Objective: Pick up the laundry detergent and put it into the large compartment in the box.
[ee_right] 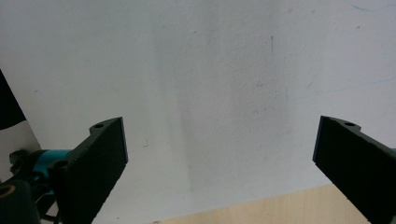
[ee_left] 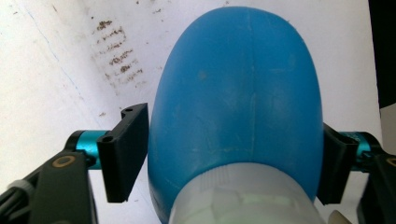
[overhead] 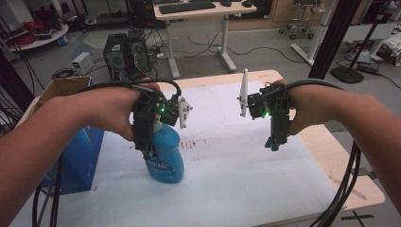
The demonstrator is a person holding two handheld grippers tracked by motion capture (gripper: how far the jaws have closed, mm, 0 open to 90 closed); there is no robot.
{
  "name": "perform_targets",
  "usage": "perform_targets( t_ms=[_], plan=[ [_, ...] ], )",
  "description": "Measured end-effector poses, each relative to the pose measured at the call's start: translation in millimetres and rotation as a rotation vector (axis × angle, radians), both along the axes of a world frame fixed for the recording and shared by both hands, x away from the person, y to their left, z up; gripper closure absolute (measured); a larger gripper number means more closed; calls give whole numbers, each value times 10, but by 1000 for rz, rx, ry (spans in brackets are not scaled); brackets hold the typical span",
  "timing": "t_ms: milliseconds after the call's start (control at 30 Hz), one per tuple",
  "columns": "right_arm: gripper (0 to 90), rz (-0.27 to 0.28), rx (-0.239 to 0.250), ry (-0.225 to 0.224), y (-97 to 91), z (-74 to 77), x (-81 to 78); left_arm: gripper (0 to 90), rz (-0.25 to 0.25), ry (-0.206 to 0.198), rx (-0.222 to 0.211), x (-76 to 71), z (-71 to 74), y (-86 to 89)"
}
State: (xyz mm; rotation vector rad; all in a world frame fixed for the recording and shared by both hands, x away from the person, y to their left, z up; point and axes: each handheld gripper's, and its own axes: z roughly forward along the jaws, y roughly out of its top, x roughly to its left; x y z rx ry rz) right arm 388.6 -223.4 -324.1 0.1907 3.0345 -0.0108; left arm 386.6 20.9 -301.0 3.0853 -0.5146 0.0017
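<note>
Blue bottle [ee_left: 238,107] stands gripped by the left gripper [ee_left: 233,158], not lifted; beside it, the right gripper [ee_right: 219,158] hangs wide and empty.

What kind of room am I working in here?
Likely a lab or office workshop: a desk with a keyboard, a computer tower with loose cables on the floor, and an office chair behind the table.

The blue bottle [overhead: 165,158] stood upright on the white sheet at the desk's left side, its whitish neck on top, rounded body glossy and labelled.
</note>
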Motion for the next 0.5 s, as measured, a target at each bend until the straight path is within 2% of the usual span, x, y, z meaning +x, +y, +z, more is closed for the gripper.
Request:
perform_targets(
  t_ms=[500],
  plan=[
    [21,-2,-1,-1,-9,-7,2,338,-4,10,12,-5,7,-17]
  ],
)
